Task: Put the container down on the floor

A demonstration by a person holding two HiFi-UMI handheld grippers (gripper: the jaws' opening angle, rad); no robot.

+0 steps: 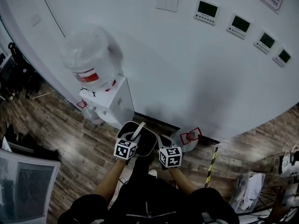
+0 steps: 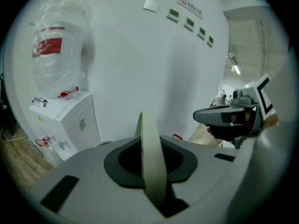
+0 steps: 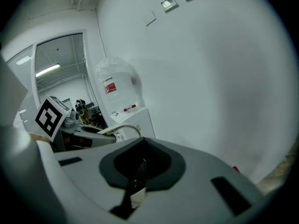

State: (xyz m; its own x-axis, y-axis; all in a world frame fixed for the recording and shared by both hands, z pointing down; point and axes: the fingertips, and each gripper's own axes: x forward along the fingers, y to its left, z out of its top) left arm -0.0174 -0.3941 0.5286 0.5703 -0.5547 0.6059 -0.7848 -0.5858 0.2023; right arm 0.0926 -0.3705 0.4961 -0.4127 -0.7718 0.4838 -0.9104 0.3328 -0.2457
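L claw (image 2: 150,168) clamps container (image 1: 149,143) handle (image 2: 145,134) (prob. fully closed).

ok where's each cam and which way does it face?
Head view: on the person's head, facing steeply down at floor and wall; shows both forearms, left gripper, right gripper, container.
Left gripper view: on the left gripper, along its jaws toward the wall; container's handle between them, right gripper at right.
Right gripper view: on the right gripper, toward the wall; left gripper at left.
Shared: all three show the water dispenser.
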